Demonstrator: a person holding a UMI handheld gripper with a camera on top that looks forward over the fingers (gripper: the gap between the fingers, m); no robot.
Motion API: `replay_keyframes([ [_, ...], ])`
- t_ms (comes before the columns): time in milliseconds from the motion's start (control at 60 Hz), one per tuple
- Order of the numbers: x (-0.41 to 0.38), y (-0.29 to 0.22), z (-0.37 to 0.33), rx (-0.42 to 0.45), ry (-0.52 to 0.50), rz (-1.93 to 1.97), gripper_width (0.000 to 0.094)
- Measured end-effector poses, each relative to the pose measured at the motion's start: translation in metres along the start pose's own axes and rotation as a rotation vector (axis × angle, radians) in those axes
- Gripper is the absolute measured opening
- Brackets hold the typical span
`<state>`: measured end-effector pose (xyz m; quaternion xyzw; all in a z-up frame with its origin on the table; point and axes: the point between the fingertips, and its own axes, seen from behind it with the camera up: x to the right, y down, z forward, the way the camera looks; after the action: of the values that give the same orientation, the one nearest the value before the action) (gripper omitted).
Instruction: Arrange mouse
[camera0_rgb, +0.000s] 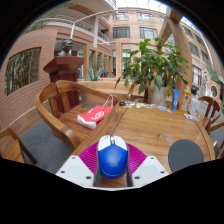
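A blue and white computer mouse (112, 158) sits between my gripper's (112, 165) two fingers. The magenta pads (91, 157) press against its left and right sides, so the gripper is shut on the mouse and holds it above the wooden table (150, 128). The mouse's white front end points away from me, towards the far part of the table. Its underside is hidden.
A dark round mouse mat (186, 155) lies on the table to the right. A red packet (95, 115) lies at the left. A potted plant (152, 65) and a blue can (176, 99) stand at the far end. Wooden chairs (55, 100) surround the table.
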<state>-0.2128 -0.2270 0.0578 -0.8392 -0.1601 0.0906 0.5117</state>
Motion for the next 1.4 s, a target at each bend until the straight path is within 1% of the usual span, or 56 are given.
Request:
replay_keyframes([
  [83,0.016,-0.064,-0.028,0.123,-0.008,0.028,0.0372],
  [167,0.057,-0.108,-0.053,0.23,0.031,0.049,0.0371],
  [217,0.09,-0.125,-0.063,0.267,0.07,0.054,0.0371],
  [250,0.116,-0.129,-0.065,0.267,0.106,0.06,0.037],
  [300,0.156,-0.119,-0.062,0.253,0.173,0.069,0.0369],
  [317,0.171,-0.108,-0.061,0.244,0.195,0.07,0.0369],
  [350,0.196,-0.1,-0.053,0.192,0.24,0.083,0.0368],
  [383,0.219,-0.076,-0.046,0.149,0.274,0.102,0.0369],
  [433,0.246,-0.048,-0.037,0.09,0.308,0.139,0.0369],
  [450,0.256,-0.03,-0.03,0.076,0.322,0.143,0.0369],
  [517,0.28,0.001,-0.029,-0.007,0.367,0.147,0.0372],
  [617,0.29,0.041,-0.014,-0.095,0.38,0.171,0.0384],
  [783,0.294,0.084,-0.006,-0.175,0.378,0.192,0.0462],
  [817,0.296,0.079,-0.006,-0.151,0.38,0.186,0.0492],
  [850,0.295,0.081,-0.007,-0.157,0.38,0.182,0.051],
  [867,0.294,0.081,-0.008,-0.17,0.381,0.184,0.0529],
  [917,0.291,0.081,-0.013,-0.173,0.379,0.192,0.0587],
  [1017,0.284,0.062,-0.03,-0.143,0.372,0.193,0.0841],
  [1033,0.283,0.059,-0.034,-0.136,0.374,0.192,0.0869],
  [1083,0.281,0.05,-0.047,-0.117,0.389,0.19,0.085],
  [1233,0.266,0.022,-0.098,-0.072,0.415,0.177,0.0857],
  [1400,0.243,0.01,-0.151,-0.036,0.424,0.173,0.0855],
])
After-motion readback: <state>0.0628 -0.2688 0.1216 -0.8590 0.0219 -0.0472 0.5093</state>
